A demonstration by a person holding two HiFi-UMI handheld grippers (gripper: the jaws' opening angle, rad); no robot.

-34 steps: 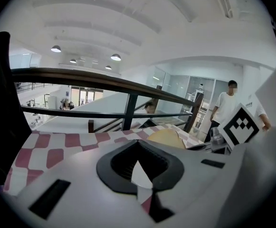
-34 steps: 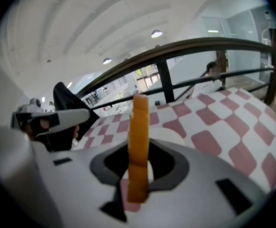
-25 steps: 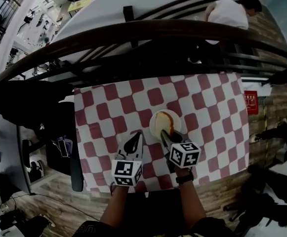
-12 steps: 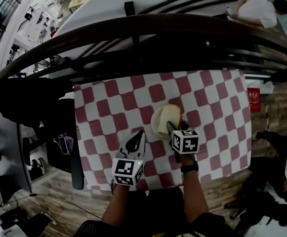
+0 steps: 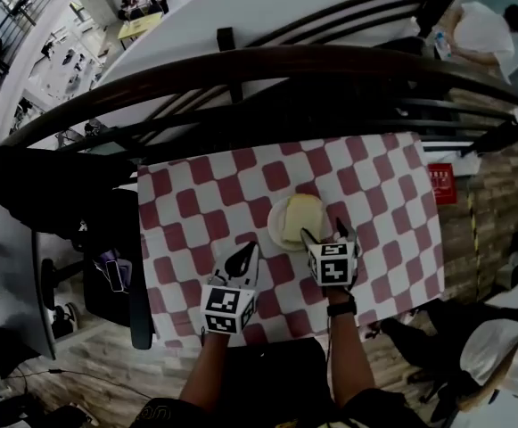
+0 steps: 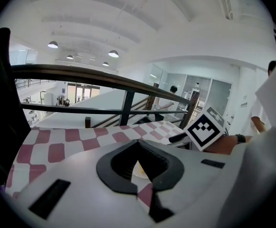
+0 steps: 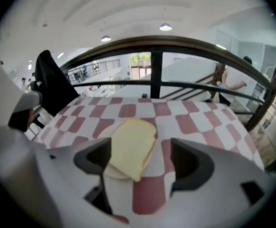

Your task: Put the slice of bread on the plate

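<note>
A pale slice of bread (image 5: pixel 302 216) lies flat on the small white plate (image 5: pixel 278 231) in the middle of the red-and-white checked table. In the right gripper view the bread (image 7: pixel 131 144) covers most of the plate (image 7: pixel 113 172). My right gripper (image 5: pixel 324 233) hovers just right of and nearer than the plate. Its jaws are opening, spread wide (image 7: pixel 140 149), and the pads do not touch the slice. My left gripper (image 5: pixel 241 262) stays left of the plate with its fingers together (image 6: pixel 138 144) and nothing between them.
The checked tablecloth (image 5: pixel 374 185) covers the whole tabletop. A dark curved railing (image 5: pixel 241 69) runs along the far edge. A black chair (image 5: pixel 53 185) and a bag stand to the left. A person sits at the lower right (image 5: pixel 495 355).
The right gripper laid the slice down flat on the plate, spread its jaws wide and let go, shifting a little to the right. The left gripper stayed put.
</note>
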